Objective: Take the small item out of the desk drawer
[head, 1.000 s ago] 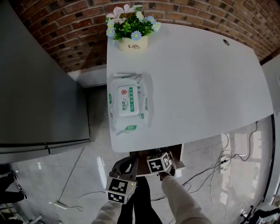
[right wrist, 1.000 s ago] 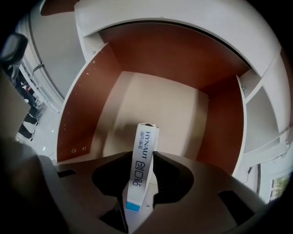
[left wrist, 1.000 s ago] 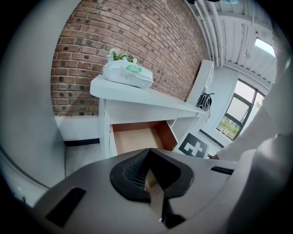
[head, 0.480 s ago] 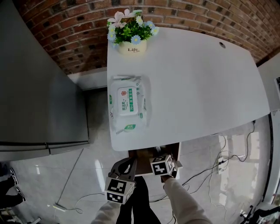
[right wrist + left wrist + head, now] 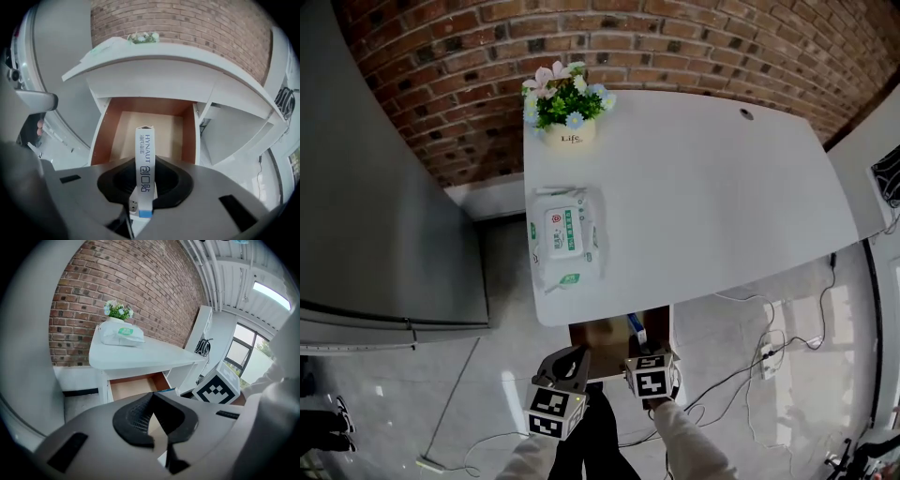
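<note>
One box (image 5: 144,165), apparently outside open drawer (image 5: 188,137)

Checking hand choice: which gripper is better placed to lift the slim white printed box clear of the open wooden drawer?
Right. The right gripper has just been closing its jaws and now clamps the slim white printed box over the open wooden drawer. The left gripper is empty.

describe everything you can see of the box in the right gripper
The box is a slim white carton, cardboard by its look, printed HYNAUT in dark letters, with a blue band at its near end. It stands on edge, pointing away along the right gripper, whose jaws have just been closing and now pinch its lower part. It is held over the open drawer and touches nothing else in view.
</note>
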`<state>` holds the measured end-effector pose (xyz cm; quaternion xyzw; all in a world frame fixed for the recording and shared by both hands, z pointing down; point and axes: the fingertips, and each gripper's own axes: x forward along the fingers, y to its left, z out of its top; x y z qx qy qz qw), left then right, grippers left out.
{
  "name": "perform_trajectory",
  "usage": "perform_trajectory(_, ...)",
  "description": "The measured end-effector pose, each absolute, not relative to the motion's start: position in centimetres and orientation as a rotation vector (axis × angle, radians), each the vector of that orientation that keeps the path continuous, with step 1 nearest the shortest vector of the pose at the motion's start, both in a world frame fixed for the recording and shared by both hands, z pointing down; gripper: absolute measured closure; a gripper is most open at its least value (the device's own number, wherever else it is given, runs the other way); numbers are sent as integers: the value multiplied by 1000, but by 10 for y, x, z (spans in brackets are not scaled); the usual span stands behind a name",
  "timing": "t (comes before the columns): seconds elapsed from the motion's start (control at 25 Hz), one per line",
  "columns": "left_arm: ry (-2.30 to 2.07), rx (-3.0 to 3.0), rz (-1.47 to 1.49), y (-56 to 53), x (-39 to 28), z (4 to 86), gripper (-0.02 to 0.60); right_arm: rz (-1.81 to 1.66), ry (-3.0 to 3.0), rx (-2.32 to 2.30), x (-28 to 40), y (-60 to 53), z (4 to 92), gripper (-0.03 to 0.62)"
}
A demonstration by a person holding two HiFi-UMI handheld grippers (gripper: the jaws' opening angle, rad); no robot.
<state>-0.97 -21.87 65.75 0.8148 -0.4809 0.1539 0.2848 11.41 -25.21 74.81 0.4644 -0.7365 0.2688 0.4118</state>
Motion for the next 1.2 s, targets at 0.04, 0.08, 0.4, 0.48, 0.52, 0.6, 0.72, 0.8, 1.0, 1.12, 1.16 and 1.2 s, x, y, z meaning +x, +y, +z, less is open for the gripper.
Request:
perform_trajectory(0.04, -1282, 2192, 413, -217, -8, 652, 566, 682, -1860, 1184, 116, -249, 741, 502)
perform_trajectory(0.08, -1280, 2204, 415, -216, -7, 647, 566, 685, -1869, 1197, 116, -246, 734, 502)
perform_trajectory(0.4, -1275, 2262, 411, -205, -7, 617, 566, 701, -1952, 1283, 110, -230, 677, 502)
perform_trajectory(0.48, -1280, 2274, 411, -202, -8, 613, 566, 702, -1969, 1299, 109, -225, 667, 502)
perform_trajectory(0.52, -1283, 2278, 411, -201, -10, 611, 566, 694, -1975, 1305, 109, -222, 663, 502)
perform_trajectory(0.6, -1288, 2279, 405, -198, -11, 607, 566, 673, -1993, 1319, 108, -215, 651, 502)
perform_trajectory(0.72, -1293, 2281, 399, -191, -14, 600, 566, 663, -2041, 1350, 104, -206, 626, 502)
perform_trajectory(0.8, -1296, 2292, 402, -187, -17, 595, 566, 662, -2074, 1376, 101, -203, 610, 502)
perform_trajectory(1.0, -1313, 2310, 386, -181, -27, 578, 566, 650, -2130, 1427, 95, -194, 580, 502)
perform_trajectory(1.12, -1326, 2332, 379, -177, -31, 567, 566, 639, -2160, 1436, 92, -186, 566, 502)
perform_trajectory(1.16, -1330, 2338, 376, -176, -31, 563, 566, 638, -2171, 1440, 92, -183, 561, 502)
perform_trajectory(1.2, -1334, 2345, 373, -175, -32, 560, 566, 638, -2181, 1445, 91, -180, 556, 502)
